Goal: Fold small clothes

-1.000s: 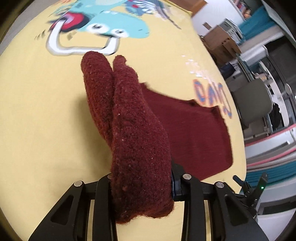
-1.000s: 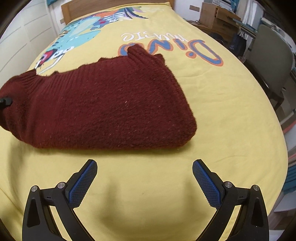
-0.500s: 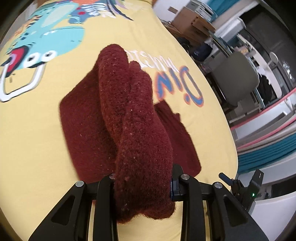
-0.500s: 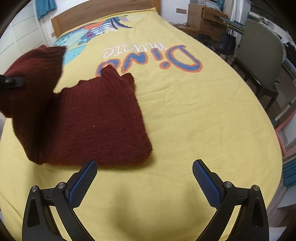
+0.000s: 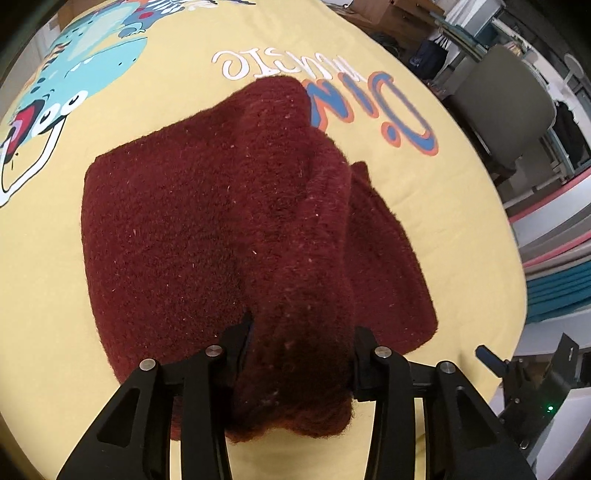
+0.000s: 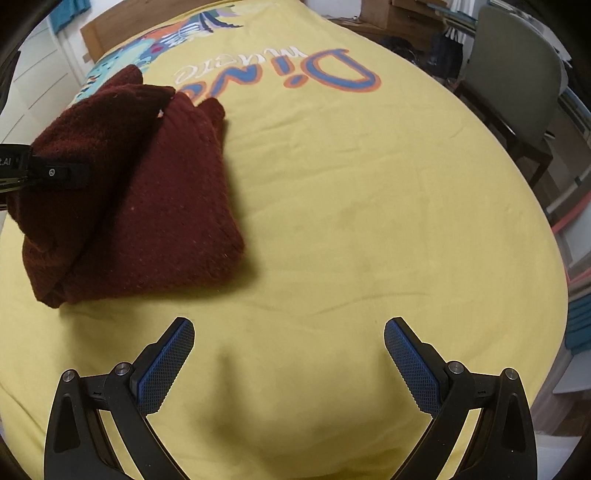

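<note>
On the yellow bed [image 5: 48, 258], left wrist view: left tool [image 5: 301, 354] clenched on maroon sweater [image 5: 207, 206], gripped edge bunched over the folded body beyond. Right wrist view: right tool [image 6: 289, 341] spread, empty; sweater [image 6: 166, 206] lies forward-left, nearer left tool.

Setting: a home bedroom, likely a child's. Evidence: bed with yellow bedsheet [image 6: 369, 206] printed with a cartoon dinosaur [image 5: 85, 62] and "Dino" lettering [image 6: 325, 72]; wooden headboard [image 6: 122, 22] at the far end; white panelled wardrobe doors [image 6: 40, 81] on one side. Also: grey-green upholstered chair [image 6: 517, 70] beside the bed, cardboard boxes [image 6: 402, 16] and a dark bag [image 6: 447, 50] against the wall.
</note>
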A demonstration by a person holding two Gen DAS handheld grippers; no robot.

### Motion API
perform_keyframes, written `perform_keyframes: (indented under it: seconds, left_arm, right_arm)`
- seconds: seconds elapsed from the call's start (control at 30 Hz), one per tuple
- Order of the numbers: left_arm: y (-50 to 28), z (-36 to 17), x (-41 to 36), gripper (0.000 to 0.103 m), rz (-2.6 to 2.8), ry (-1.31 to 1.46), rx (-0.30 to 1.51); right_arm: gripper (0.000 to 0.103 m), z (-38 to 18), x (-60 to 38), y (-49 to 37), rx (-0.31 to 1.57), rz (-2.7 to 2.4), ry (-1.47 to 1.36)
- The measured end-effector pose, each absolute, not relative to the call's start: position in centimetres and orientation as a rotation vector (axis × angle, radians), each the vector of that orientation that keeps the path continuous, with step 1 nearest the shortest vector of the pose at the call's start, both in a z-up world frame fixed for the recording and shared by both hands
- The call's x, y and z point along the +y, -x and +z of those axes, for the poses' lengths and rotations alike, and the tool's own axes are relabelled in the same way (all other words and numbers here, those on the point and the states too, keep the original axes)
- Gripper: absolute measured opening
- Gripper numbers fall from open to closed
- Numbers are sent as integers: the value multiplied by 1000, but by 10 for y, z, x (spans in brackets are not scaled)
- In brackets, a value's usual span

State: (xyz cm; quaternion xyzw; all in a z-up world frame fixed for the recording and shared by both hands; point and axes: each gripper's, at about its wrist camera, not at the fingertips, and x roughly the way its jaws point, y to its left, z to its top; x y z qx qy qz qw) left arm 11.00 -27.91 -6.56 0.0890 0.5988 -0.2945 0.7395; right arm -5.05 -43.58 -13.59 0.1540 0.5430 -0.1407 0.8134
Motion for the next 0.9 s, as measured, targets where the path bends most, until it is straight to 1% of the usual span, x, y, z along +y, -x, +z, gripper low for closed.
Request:
perform_keyframes:
  seconds: [0.03,0.1,0.13,0.2,0.3,0.33,0.37,0.4,0.67,0.77,0.9]
  left_arm:
    - [-108,-66,-281,40,-636,-216,1306]
    - [-107,-67,-284,53,-619,-241,1299]
    - [-107,-67,-284,58,-612,-244,1303]
    - [-107,-66,-282,75,-617,-232,1313]
    - [-105,-56,-281,87,-625,-240,1295]
    - [-105,-51,-279,89,-633,-245,1286]
    - [-103,-45,-276,94,-638,-245,1278]
    - [-103,-41,-272,101,-644,-239,1270]
    - [-104,-1,-222,102,-697,-159,1270]
    - [-105,2,-198,102,-665,-181,1248]
    - [-100,-12,-166,102,-609,-203,1238]
  right_arm:
    - [103,-137,-437,52,1161,-301,-331]
    - [103,-139,-438,53,1163,-303,-336]
    - [103,-138,-439,54,1163,-304,-337]
    - [103,-138,-442,55,1161,-308,-336]
    - [103,-138,-446,57,1158,-318,-341]
    - [103,-137,-447,58,1158,-319,-342]
    - [103,-136,-447,59,1157,-319,-342]
    - [103,-135,-447,59,1157,-320,-340]
    - [103,-107,-443,51,1114,-271,-349]
    - [103,-84,-443,40,1082,-249,-357]
    - [103,-52,-445,10,1076,-205,-387]
